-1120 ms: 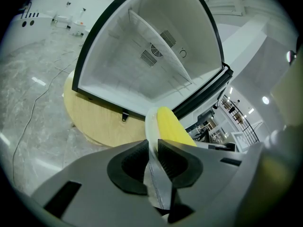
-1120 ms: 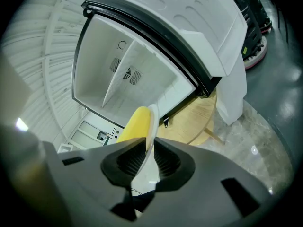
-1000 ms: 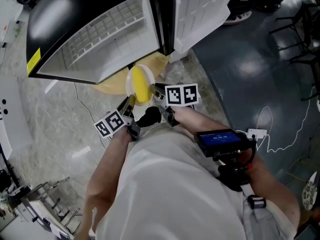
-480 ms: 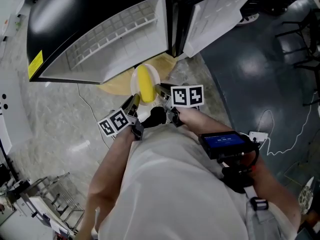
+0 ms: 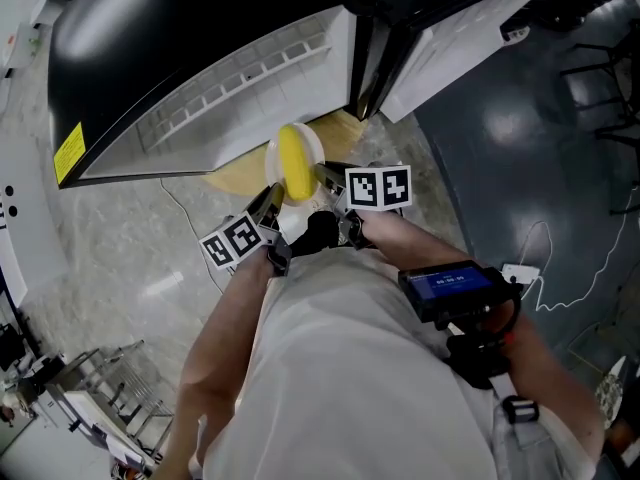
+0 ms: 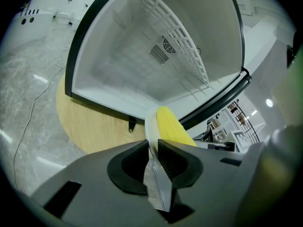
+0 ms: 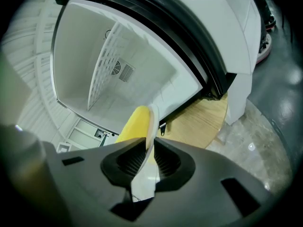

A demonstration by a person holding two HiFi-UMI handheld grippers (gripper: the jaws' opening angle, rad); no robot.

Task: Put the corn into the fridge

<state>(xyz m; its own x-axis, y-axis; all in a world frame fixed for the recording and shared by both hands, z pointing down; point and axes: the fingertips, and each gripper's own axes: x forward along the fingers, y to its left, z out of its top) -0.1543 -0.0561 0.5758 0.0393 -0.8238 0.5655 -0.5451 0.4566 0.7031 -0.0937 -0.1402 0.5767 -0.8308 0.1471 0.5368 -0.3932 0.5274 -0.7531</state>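
Most of the plate (image 6: 150, 121) is cut off behind the gripper bodies, so only its rim and one end of the corn (image 6: 173, 127) poke out past the jaws. The left hand-held gripper (image 6: 152, 148) and right hand-held gripper (image 7: 147, 150) are each clamped tight on opposite edges of the plate, with the corn lying on it between them. The open fridge (image 6: 137, 65) is right ahead of both, with a wire shelf (image 6: 182, 48) inside.

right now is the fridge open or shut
Open: both gripper views look straight into the fridge's white interior, with its wire shelf in sight; the corn on its plate is outside.
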